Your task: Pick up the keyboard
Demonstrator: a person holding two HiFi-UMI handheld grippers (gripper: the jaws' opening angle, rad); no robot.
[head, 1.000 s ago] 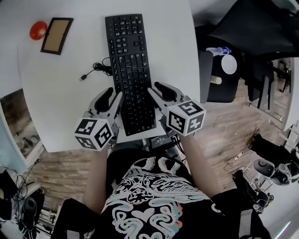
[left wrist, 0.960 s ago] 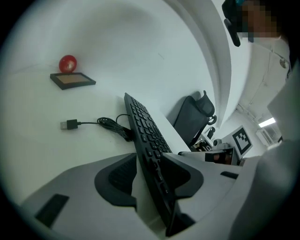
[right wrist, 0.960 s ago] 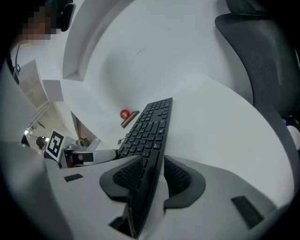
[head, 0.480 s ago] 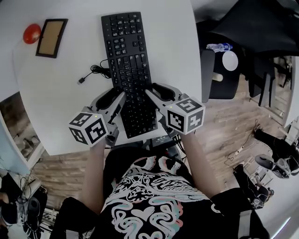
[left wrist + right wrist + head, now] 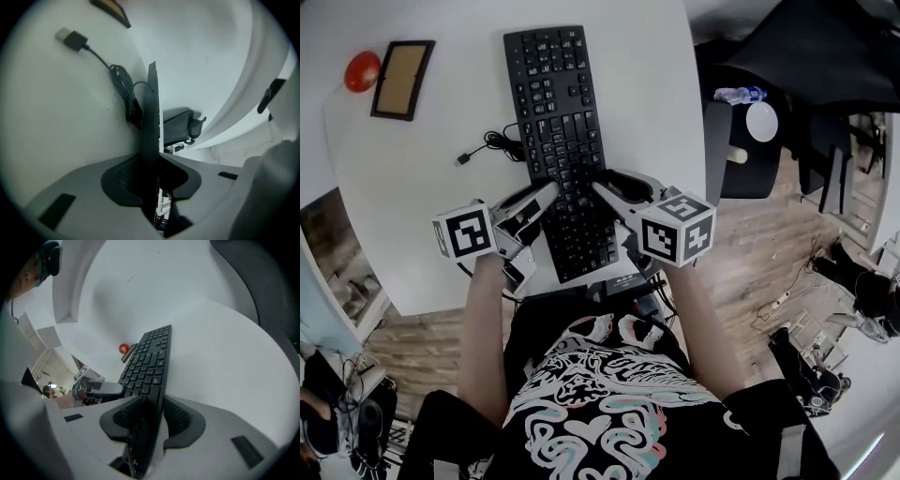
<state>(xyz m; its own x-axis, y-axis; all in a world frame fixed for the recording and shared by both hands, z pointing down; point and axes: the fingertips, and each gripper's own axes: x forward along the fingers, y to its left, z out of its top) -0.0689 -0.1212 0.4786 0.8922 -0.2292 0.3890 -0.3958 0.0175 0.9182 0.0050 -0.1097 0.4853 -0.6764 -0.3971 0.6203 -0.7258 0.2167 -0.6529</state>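
A long black keyboard (image 5: 558,122) lies on the white table (image 5: 422,216), its near end toward me. My left gripper (image 5: 546,195) is rolled on its side at the keyboard's left edge. Its jaws are closing, and in the left gripper view the keyboard (image 5: 152,117) stands edge-on between the left gripper's (image 5: 152,171) pads, which touch it on both sides. My right gripper (image 5: 605,184) holds the right edge; in the right gripper view the keyboard (image 5: 150,362) runs away from the right gripper (image 5: 149,416), whose pads clamp it. The keyboard's cable (image 5: 492,142) lies coiled to its left.
A red ball (image 5: 362,70) and a framed cork board (image 5: 401,78) sit at the table's far left. The cable's USB plug (image 5: 70,37) lies loose on the table. A black chair (image 5: 787,66) and a water bottle (image 5: 736,95) are beyond the table's right edge.
My left gripper has rolled onto its side, its marker cube swinging left, and its jaws have narrowed onto the keyboard's left edge. The right gripper has held still.
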